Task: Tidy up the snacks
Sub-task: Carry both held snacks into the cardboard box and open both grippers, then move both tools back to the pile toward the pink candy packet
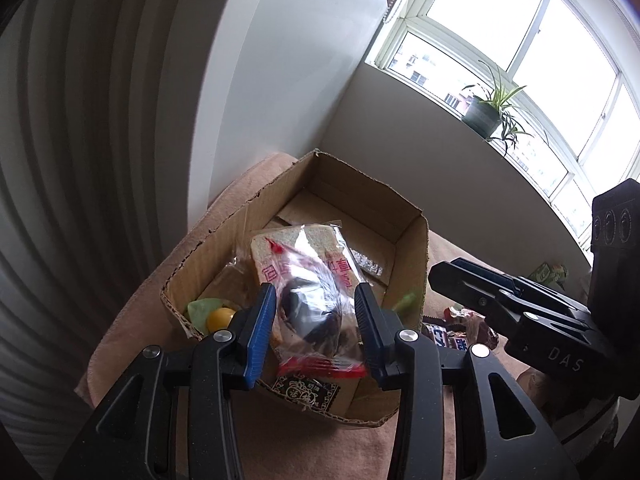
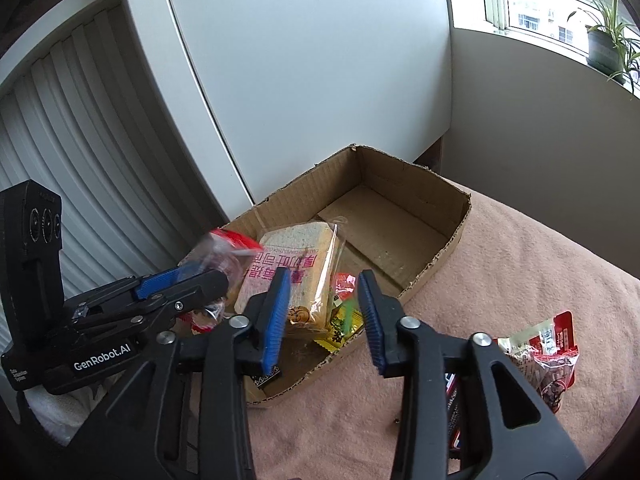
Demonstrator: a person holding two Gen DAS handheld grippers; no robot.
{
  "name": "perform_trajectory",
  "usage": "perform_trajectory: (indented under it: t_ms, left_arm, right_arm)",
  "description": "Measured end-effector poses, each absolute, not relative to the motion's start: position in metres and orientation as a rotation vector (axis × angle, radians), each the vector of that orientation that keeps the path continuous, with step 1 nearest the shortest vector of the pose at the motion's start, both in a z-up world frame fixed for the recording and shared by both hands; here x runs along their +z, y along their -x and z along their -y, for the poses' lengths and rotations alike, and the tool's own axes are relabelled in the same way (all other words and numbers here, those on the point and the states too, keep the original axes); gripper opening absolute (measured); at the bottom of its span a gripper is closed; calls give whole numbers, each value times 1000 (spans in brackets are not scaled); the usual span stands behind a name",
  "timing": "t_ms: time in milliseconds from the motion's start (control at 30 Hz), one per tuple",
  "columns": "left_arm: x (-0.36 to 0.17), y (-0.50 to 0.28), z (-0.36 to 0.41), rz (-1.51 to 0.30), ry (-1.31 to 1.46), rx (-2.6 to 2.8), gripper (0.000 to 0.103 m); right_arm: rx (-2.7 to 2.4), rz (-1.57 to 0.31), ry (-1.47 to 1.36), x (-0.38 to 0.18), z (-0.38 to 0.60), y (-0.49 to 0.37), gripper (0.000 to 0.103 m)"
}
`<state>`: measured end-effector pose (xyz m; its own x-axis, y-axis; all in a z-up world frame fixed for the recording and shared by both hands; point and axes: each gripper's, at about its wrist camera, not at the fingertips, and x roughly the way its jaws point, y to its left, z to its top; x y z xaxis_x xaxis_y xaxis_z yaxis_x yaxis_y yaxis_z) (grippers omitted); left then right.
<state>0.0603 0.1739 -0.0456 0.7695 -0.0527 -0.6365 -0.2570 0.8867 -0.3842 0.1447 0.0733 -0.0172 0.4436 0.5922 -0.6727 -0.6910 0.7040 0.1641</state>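
An open cardboard box (image 1: 352, 184) (image 2: 400, 176) sits on a pink blanket. My left gripper (image 1: 315, 292) (image 2: 212, 280) hangs over the box's near end, shut on a clear snack bag (image 1: 316, 316) (image 2: 224, 248) with a dark filling and red edges. Below it lies a wrapped bread pack (image 1: 280, 252) (image 2: 296, 256) among several small sweets, one a yellow ball (image 1: 220, 318). My right gripper (image 2: 325, 274) (image 1: 444, 280) stands open over the box's near right corner. A small blurred green wrapper (image 2: 349, 307) (image 1: 406, 302) shows between its fingers, untouched by the pads.
On the pink blanket (image 2: 520, 272) right of the box lie a red-and-white snack packet (image 2: 548, 352) and dark chocolate bars (image 1: 448, 336). A white cabinet (image 2: 312, 80) and a ribbed panel stand behind the box. A potted plant (image 1: 486, 114) sits on the windowsill.
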Motion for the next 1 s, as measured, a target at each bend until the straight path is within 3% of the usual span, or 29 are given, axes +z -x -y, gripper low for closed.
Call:
perform_trajectory:
  t_ms: [33, 167, 367, 567, 633, 1000]
  left_arm:
    - [-45, -60, -174, -688, 479, 113, 39]
    - [-44, -59, -172, -678, 474, 109, 40]
    - [-42, -49, -170, -630, 492, 112, 41]
    - [-42, -34, -164, -595, 501, 108, 42]
    - [-41, -29, -158, -586, 488, 118, 48]
    - [-45, -31, -107, -659, 421, 0, 49]
  right_arm:
    - [799, -769, 131, -16, -71, -145, 60]
    - [796, -760, 105, -10, -60, -145, 63]
    - [762, -738, 84, -6, -32, -143, 76]
    - [702, -731, 39, -1, 17, -143, 76]
    - [682, -737, 20, -1, 37, -143, 76]
    - [555, -794, -31, -18, 129, -135, 76]
